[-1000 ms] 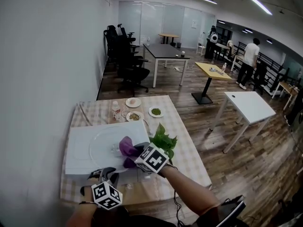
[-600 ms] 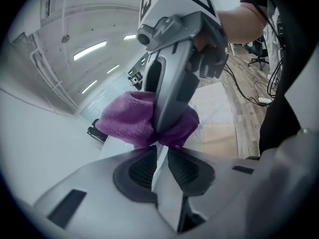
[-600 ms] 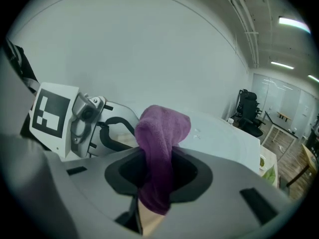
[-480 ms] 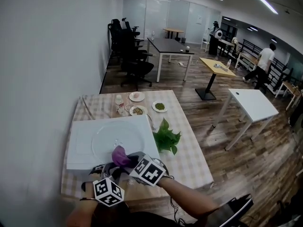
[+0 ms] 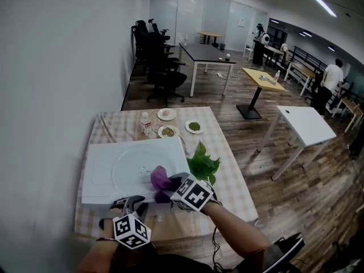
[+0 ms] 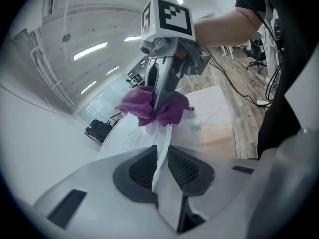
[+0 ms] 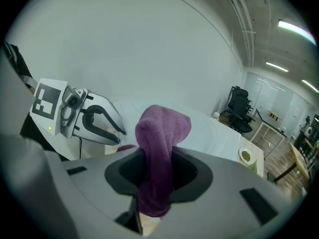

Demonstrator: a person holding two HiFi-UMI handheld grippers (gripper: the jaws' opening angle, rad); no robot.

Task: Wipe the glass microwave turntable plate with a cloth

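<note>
The round glass turntable plate (image 5: 128, 169) lies on a white board (image 5: 96, 181) on the checked table. My left gripper (image 5: 135, 205) is at the plate's near edge. In the left gripper view its jaws (image 6: 160, 156) are shut on the plate's thin rim (image 6: 164, 136). My right gripper (image 5: 170, 189) is shut on a purple cloth (image 5: 160, 180), and the bunched cloth rests on the near right part of the plate. The cloth (image 7: 162, 133) sticks up between the right gripper's jaws (image 7: 157, 168). The right gripper (image 6: 158, 106) comes down onto the plate just beyond my left jaws.
A green leafy sprig (image 5: 203, 165) lies right of the board. Three small dishes (image 5: 169, 132) and a bottle (image 5: 145, 123) stand at the table's far end. A white wall runs along the left. Tables, chairs and a person (image 5: 330, 84) are farther off.
The right gripper has slid the purple cloth over the plate, first toward the near edge, then back to the right. The left gripper has stayed put on the rim.
</note>
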